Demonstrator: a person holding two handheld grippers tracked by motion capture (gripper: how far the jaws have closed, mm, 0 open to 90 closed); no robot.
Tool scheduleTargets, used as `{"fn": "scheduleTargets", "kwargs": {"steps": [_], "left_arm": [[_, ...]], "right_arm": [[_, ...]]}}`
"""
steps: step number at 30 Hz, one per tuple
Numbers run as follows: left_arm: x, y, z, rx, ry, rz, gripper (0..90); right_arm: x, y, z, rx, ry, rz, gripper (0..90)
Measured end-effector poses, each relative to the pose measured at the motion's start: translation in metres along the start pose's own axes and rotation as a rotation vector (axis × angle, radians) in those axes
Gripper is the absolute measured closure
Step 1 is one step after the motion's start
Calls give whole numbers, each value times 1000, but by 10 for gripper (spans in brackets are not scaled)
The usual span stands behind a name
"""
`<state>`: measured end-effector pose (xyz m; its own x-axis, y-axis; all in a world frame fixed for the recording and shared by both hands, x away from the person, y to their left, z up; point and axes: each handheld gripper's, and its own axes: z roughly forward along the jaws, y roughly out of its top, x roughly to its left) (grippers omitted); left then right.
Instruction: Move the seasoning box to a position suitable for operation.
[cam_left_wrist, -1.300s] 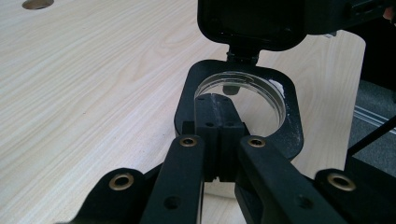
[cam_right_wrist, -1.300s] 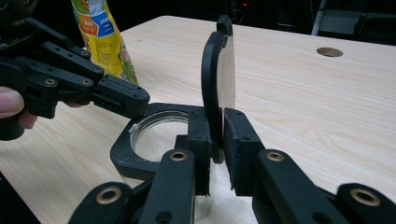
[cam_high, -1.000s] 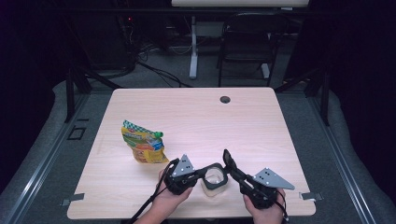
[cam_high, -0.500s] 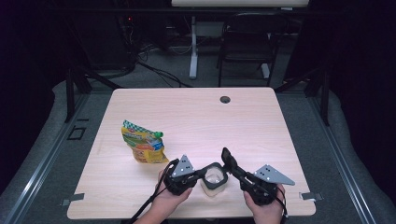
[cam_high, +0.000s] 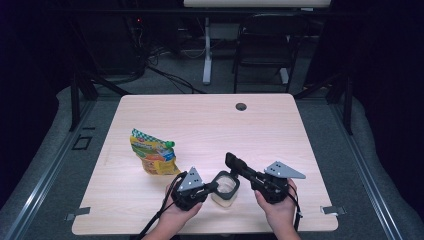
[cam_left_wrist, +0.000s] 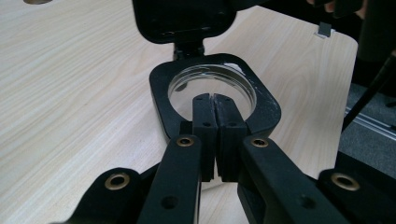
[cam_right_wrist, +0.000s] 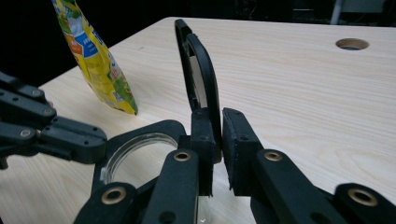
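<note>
A small clear jar with a black collar and a hinged black lid stands on the tabletop, close to the near edge and a little right of its middle. The lid is swung up and open, leaning toward the right side.

The left gripper has its fingers pressed together on the near rim of the black collar (in the left gripper view the two pads meet with barely a seam between them, over the glass mouth).

The right gripper pinches the raised lid: in the right gripper view the lid's lower edge sits against the left finger, with a narrow gap to the other finger.

A yellow snack bag with a green-checked top lies toward the left edge of the tabletop, near the left gripper but apart from it. A round cable hole marks the far edge.
</note>
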<state>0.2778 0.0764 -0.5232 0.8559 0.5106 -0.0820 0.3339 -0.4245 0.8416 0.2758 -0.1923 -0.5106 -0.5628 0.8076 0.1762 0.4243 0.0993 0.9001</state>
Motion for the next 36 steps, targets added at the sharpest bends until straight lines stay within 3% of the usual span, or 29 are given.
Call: {"fn": "scheduleTargets", "kwargs": {"steps": [6,11,36], "left_arm": [[1,-1,-2,1,-2,0,883],[4,-1,-3,2,3,-6,889],[5,-5,-9,2,23,-9,889]], "right_arm": [[-6,5,17,-16,43,28,808],[-3,10,31,-21,45,25,796],[2,17,52,-16,67,20,775]]}}
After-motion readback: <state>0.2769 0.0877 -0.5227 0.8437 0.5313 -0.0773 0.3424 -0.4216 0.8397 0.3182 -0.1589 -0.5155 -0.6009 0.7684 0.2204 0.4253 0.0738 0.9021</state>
